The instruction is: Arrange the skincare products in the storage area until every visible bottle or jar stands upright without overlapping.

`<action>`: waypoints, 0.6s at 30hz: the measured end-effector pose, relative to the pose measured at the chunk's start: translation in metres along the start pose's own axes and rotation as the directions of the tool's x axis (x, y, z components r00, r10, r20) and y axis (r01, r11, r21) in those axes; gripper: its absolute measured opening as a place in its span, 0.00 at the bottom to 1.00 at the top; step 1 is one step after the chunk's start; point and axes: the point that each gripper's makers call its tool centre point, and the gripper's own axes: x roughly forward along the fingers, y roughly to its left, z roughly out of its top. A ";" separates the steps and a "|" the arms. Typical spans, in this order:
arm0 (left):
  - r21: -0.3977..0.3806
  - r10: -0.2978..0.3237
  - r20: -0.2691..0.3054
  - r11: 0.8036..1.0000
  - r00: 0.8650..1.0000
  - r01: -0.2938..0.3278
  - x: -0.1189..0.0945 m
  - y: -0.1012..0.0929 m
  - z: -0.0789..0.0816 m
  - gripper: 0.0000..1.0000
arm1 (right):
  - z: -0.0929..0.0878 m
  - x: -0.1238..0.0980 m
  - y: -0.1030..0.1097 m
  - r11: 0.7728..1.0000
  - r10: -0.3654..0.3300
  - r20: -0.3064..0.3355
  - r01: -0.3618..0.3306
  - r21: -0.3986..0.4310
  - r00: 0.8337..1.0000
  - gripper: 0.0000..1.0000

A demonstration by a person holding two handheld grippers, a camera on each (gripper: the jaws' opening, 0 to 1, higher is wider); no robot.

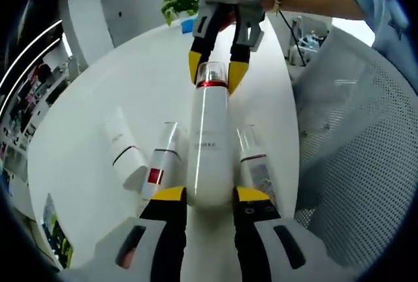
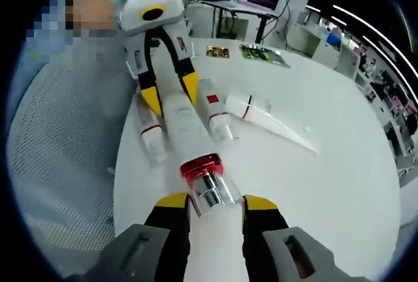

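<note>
On the white worktop [image 1: 98, 99], a tube [image 1: 123, 148] and two small bottles [image 1: 162, 158] are lying flat. My left tongs [image 1: 210, 195] are clamping the tall bottle's [image 1: 209, 145] base; my right tongs [image 2: 215, 200] are gripping its clear cap [image 2: 210, 190], holding it above them.
</note>
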 end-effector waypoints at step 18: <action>-0.064 -0.030 -0.008 0.998 1.000 0.029 0.006 -0.003 -0.004 0.23 | 0.078 -0.044 0.014 0.969 0.051 0.020 -0.044 -0.245 0.998 0.22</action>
